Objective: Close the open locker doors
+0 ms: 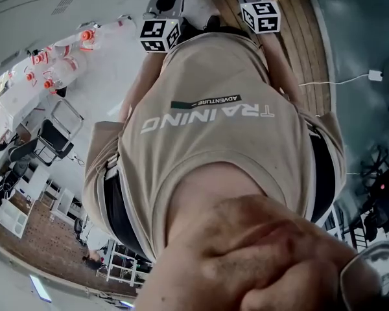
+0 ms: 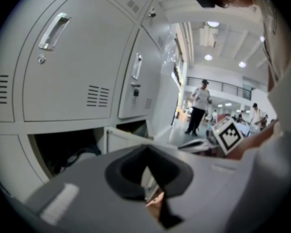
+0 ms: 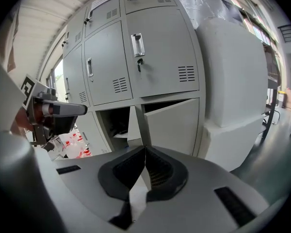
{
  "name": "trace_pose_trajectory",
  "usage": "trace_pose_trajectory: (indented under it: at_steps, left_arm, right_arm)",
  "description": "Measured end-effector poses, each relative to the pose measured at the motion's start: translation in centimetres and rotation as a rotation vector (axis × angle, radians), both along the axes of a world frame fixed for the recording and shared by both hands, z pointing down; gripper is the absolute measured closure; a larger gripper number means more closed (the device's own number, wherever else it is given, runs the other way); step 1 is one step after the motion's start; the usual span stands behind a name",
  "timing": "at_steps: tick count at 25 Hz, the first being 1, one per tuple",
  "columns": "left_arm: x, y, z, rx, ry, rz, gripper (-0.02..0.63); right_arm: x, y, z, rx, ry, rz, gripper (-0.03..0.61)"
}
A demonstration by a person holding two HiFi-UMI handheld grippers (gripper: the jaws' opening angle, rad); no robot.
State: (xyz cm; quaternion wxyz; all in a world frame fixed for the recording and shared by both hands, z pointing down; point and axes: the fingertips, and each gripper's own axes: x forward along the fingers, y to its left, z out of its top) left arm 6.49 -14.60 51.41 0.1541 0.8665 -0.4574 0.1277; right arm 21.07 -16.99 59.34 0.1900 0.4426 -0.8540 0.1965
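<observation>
The lockers (image 3: 136, 57) are grey metal, smooth and flat. They have small slot vents (image 3: 186, 73) and shiny silver handles (image 3: 137, 45). The top doors are shut.

Down low, two doors hang open. One is a wide open door (image 3: 177, 127). Just beside it is a narrow open door (image 3: 134, 124). The space behind the narrow one is dark, and something pale lies inside, but I cannot tell what it is. In the left gripper view, a low open box (image 2: 63, 152) is dark too. The dark curvy things in it look like cords.

The left gripper (image 2: 146, 161) is squeezed closed with nothing in it. The right gripper (image 3: 144, 160) is squeezed closed too, with nothing in it. Its black pads (image 3: 158, 171) have tiny ridges. Both grippers are apart from the doors.

Clear plastic bottles (image 3: 75, 147) with red caps are near the lockers. A big smooth white block (image 3: 233, 72) stands on the other side, touching the lockers. The person wears a soft tan shirt (image 1: 214, 128).
</observation>
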Motion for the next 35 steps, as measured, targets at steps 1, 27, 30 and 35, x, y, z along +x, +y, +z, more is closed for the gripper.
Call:
trace_pose_trajectory:
  at_steps: [1,27,30,35]
  left_arm:
    - [-0.1,0.1,0.2,-0.005,-0.003,-0.005,0.614]
    - [-7.8,2.9,1.4,-0.071,-0.005,-0.172,0.614]
    - [-10.1,3.6,1.5,-0.077,0.000,-0.189,0.614]
    - [-13.6,4.0,1.8,-0.092,0.017,-0.185,0.614]
  right_arm:
    - [-0.2,0.1,0.0,-0.004,-0.016,-0.010,0.563]
    - [-12.5,5.5,-0.6,-0.093,-0.116,-0.345,0.564]
    - [-14.9,4.8,-1.0,-0.084,-0.105,-0.359,0.563]
    - [-18.9,4.4,-1.7,-0.078,-0.103,-0.362,0.563]
